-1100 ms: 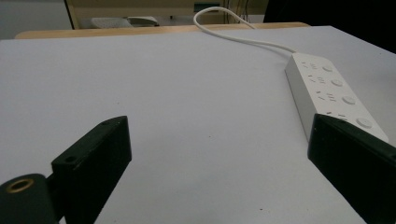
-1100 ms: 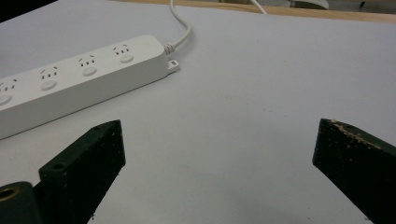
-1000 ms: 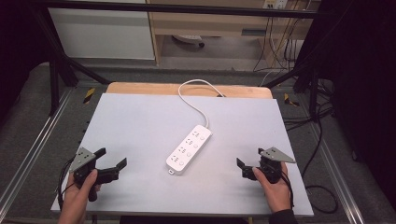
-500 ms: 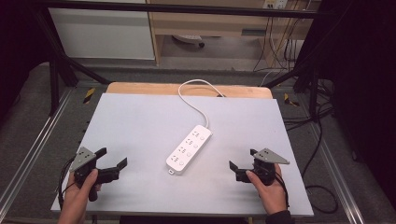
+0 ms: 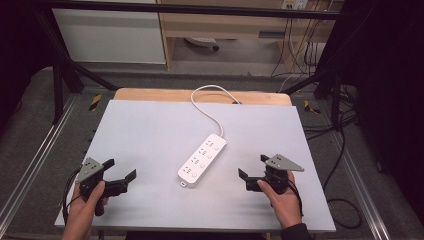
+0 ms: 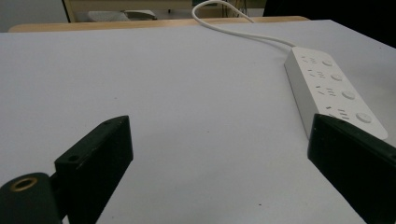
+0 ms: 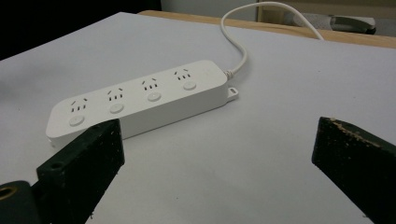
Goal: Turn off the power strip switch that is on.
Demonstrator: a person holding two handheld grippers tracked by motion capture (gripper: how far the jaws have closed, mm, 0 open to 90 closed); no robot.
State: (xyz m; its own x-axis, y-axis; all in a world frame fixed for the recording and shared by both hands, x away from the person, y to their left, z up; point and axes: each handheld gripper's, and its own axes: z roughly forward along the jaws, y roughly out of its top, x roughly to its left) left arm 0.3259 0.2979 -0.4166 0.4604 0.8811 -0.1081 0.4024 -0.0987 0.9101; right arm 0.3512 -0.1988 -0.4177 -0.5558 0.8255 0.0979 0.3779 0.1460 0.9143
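While the left gripper rests at the table's near left with its jaws spread wide and empty, the white plastic four-socket power strip lies in the middle of the pale grey table. Its long axis runs diagonally, cable end far and right. The right gripper, jaws also wide, is nearer to it, with the strip to its front-left.

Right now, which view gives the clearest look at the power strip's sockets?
The right gripper view: the power strip lies close, all four sockets and buttons showing. The left gripper view shows it foreshortened, its near end behind a finger. The high view shows it whole but small.
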